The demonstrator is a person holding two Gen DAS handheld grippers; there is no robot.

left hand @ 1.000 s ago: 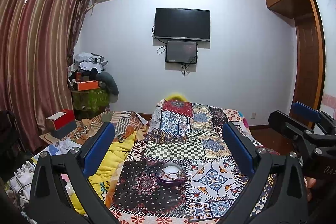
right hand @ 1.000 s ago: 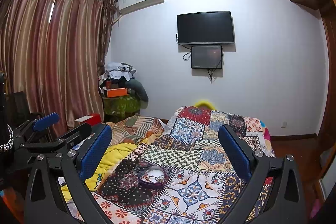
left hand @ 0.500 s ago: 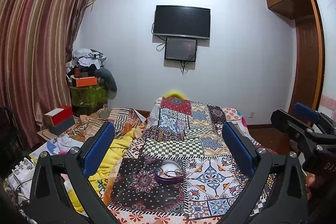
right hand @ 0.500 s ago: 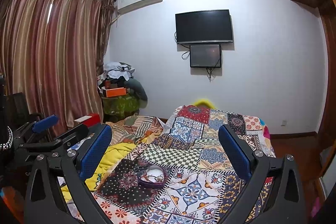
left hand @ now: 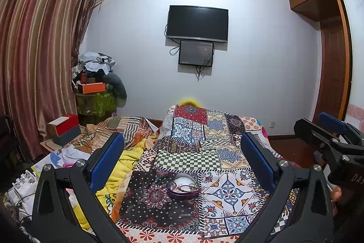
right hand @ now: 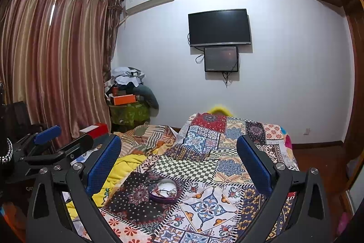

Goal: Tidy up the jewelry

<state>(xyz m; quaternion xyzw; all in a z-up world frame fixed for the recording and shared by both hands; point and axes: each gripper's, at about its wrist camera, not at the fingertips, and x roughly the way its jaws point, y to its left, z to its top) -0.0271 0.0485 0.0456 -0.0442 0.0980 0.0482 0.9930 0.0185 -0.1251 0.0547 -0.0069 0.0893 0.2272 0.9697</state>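
A small purple heart-shaped box with a white lining lies open on the patchwork bedspread, with bracelets or chains tangled across it. In the right wrist view the same purple box sits left of centre on the quilt. My left gripper hangs above and before the box, open, blue pads wide apart, nothing held. My right gripper is likewise open and empty, raised over the bed. Each gripper shows at the other view's edge: right gripper, left gripper.
A yellow blanket and striped bedding are bunched left of the quilt. Boxes, a red case and papers clutter the left side. A clothes pile stands by the curtains. A television hangs on the far wall.
Both views have tilted slightly, so the box sits a little higher in frame. Both grippers stay open and empty.
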